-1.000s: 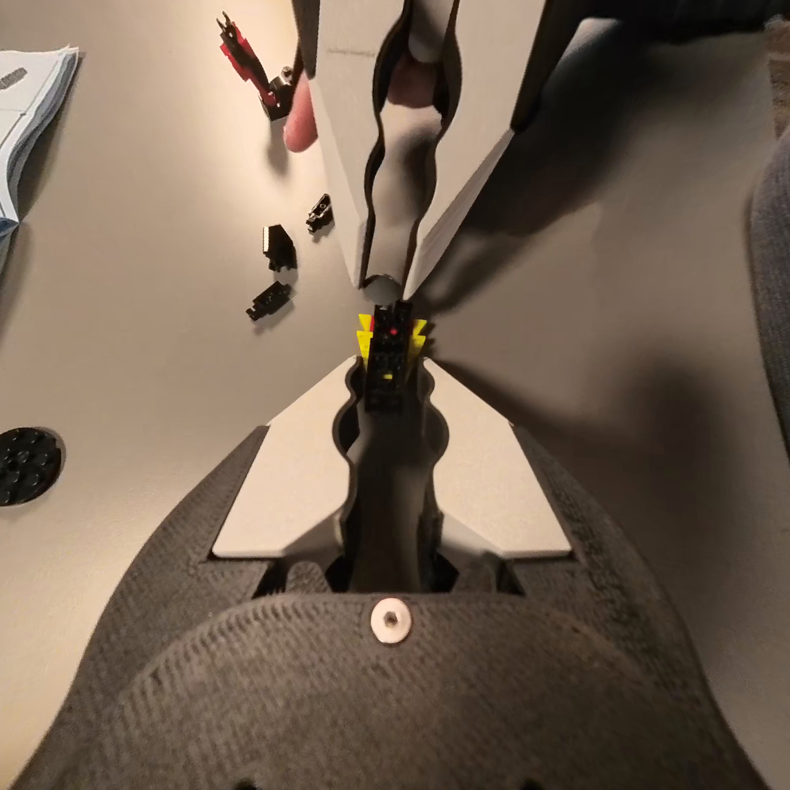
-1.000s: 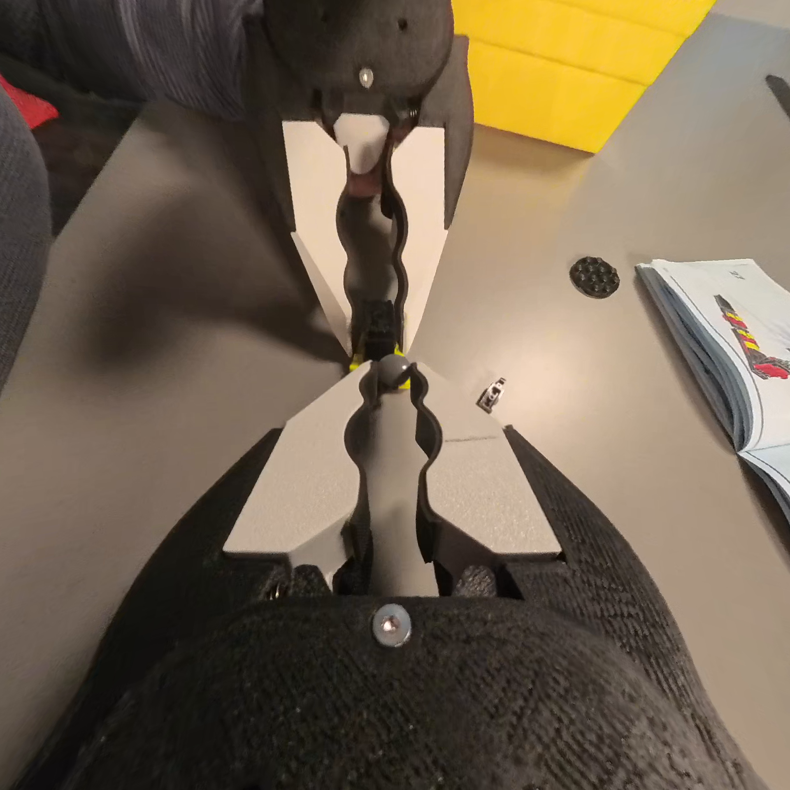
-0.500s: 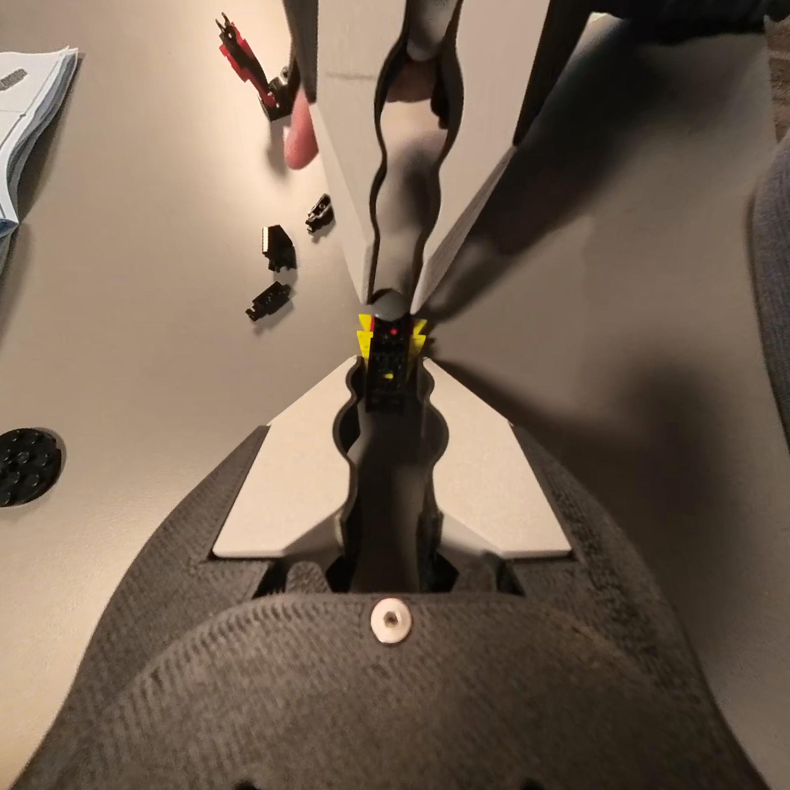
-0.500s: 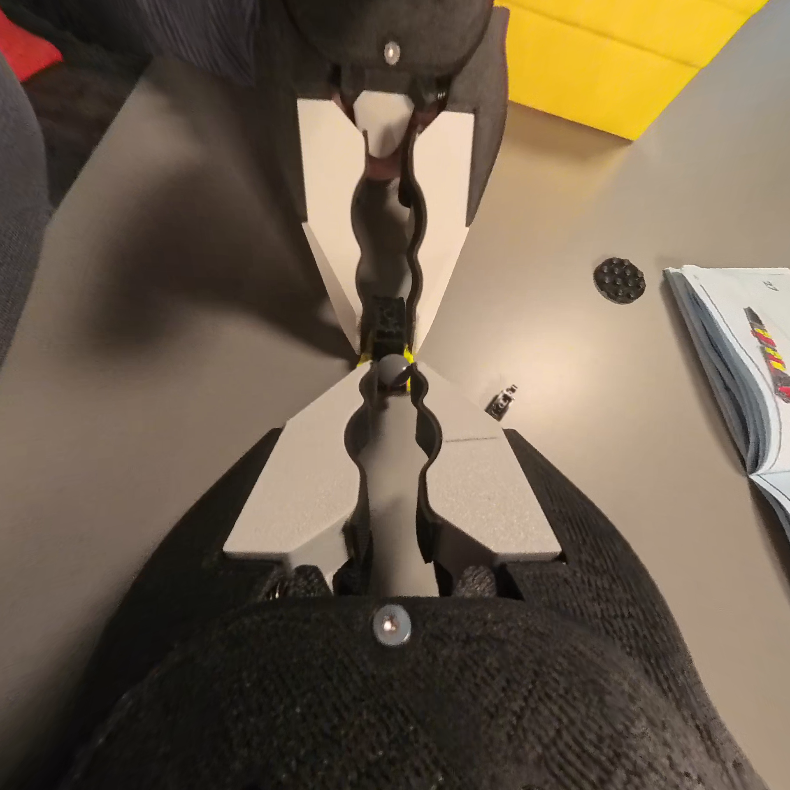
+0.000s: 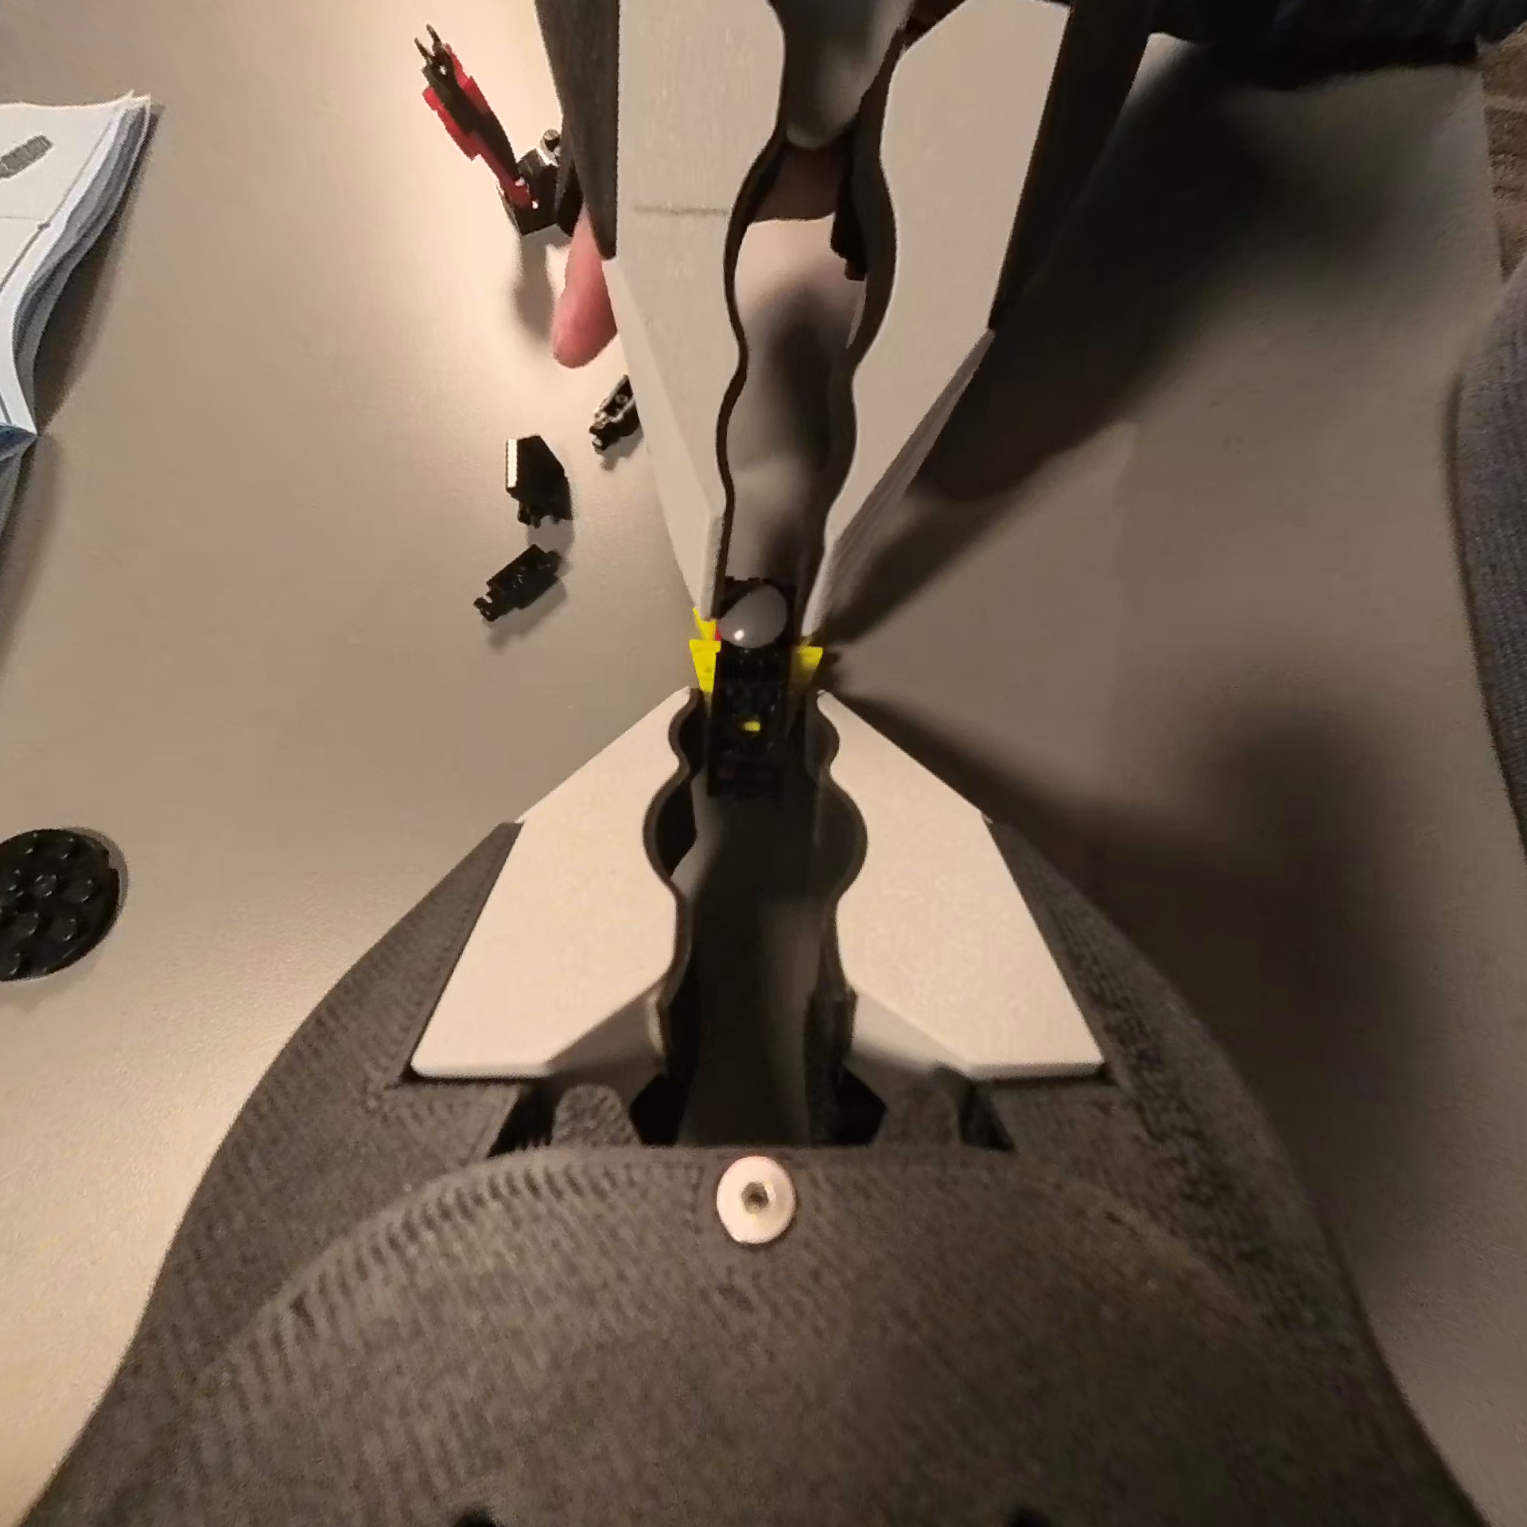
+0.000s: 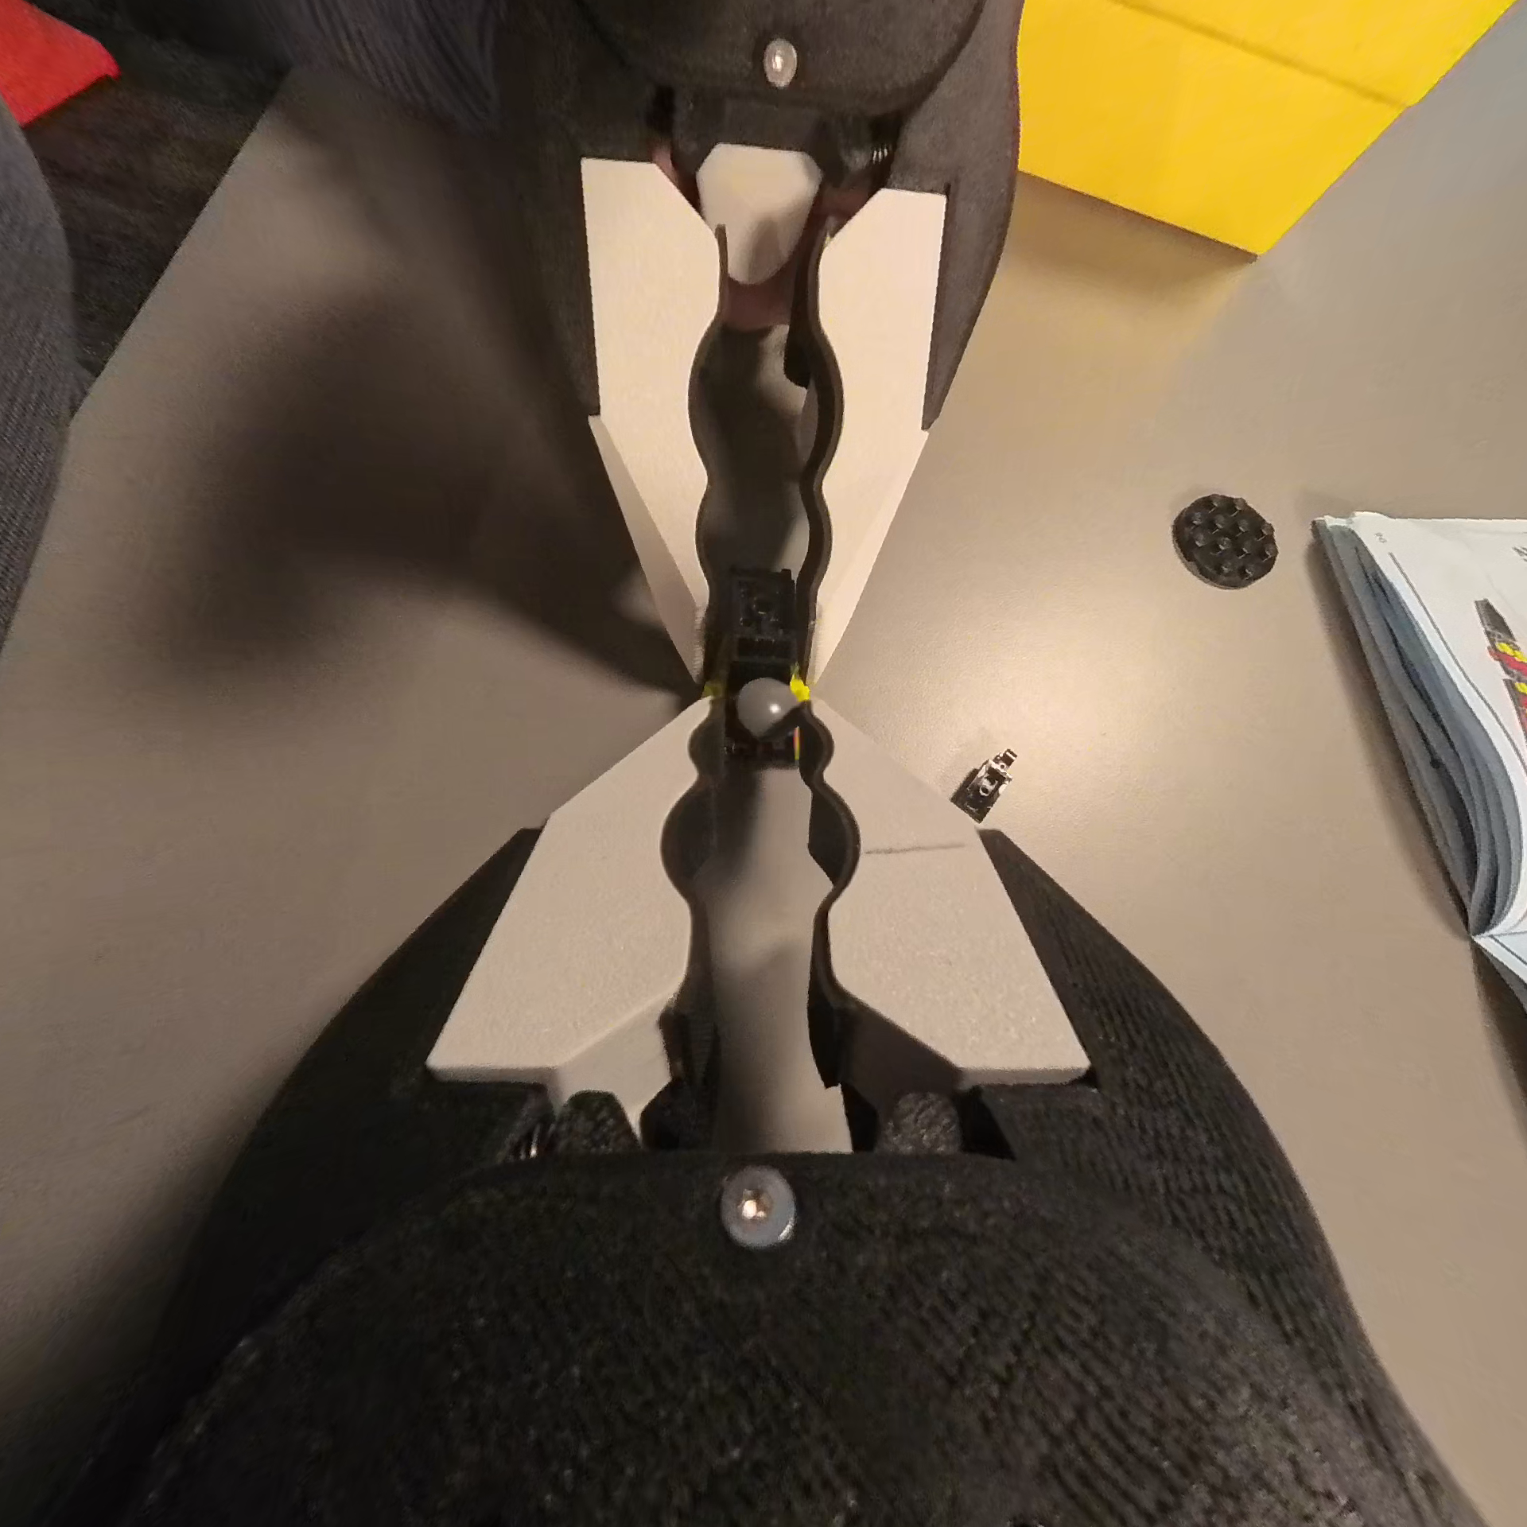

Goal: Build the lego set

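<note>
My left gripper [image 5: 753, 698] is shut on a slim black lego assembly [image 5: 748, 727] with yellow wedges on its sides, held above the table. My right gripper [image 5: 760, 603] faces it tip to tip and is shut on a small grey round piece [image 5: 752, 621], which touches the far end of the assembly. In the right wrist view, my right gripper [image 6: 758, 731] holds the grey piece [image 6: 764, 709] against the black assembly [image 6: 756, 620], which sits in the left gripper [image 6: 756, 661]. Whether the grey piece is seated cannot be told.
Loose black pieces [image 5: 537, 479] and a red-and-black sub-assembly [image 5: 483, 157] lie on the grey table at the upper left. A black round plate [image 5: 49, 905] and an instruction booklet [image 6: 1438, 702] lie nearby. A small dark piece [image 6: 983, 781] and a yellow box [image 6: 1223, 107] also show. The grippers are tip to tip, or close to it. The black round plate [image 5: 49, 905] is about equally far from each gripper, around 15 cm. Seen from the right wrist view [image 6: 1206, 528] as well.
My right gripper has moved toward the left one, bringing the grey piece from a small gap onto the end of the black assembly. The left gripper has held still.
</note>
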`<action>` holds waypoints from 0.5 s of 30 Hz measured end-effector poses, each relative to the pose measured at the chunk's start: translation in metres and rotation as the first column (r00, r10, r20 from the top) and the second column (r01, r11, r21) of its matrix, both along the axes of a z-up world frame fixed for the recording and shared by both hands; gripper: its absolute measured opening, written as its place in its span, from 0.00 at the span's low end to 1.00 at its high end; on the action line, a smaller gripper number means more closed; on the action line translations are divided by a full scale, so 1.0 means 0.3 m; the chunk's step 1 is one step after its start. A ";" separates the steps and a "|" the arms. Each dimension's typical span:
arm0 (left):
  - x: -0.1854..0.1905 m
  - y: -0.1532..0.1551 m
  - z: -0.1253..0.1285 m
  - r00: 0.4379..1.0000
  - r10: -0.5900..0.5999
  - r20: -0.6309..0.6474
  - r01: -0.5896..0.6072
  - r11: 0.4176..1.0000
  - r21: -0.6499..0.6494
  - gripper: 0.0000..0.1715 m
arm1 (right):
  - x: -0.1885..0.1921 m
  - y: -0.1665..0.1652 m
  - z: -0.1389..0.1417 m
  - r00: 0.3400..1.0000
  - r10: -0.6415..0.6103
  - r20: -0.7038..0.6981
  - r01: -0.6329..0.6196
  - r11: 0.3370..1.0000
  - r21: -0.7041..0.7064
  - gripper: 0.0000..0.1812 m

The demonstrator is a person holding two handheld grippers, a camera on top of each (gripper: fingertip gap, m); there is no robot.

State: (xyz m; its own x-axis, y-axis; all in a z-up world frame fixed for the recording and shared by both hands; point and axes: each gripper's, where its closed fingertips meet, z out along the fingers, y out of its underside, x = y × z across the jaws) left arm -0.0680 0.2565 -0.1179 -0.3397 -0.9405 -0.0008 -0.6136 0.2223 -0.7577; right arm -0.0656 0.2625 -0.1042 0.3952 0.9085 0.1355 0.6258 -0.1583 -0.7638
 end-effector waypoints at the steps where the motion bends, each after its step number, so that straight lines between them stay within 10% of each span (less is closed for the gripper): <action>1: 0.000 0.000 0.000 1.000 0.000 0.000 0.000 1.000 0.000 0.14 | 0.000 0.000 -0.001 1.000 0.000 0.003 0.000 1.000 0.001 0.10; 15: 0.001 0.005 0.015 1.000 0.018 0.007 -0.018 0.998 -0.063 0.13 | 0.012 -0.020 0.030 0.996 0.029 0.087 -0.050 0.969 0.241 0.26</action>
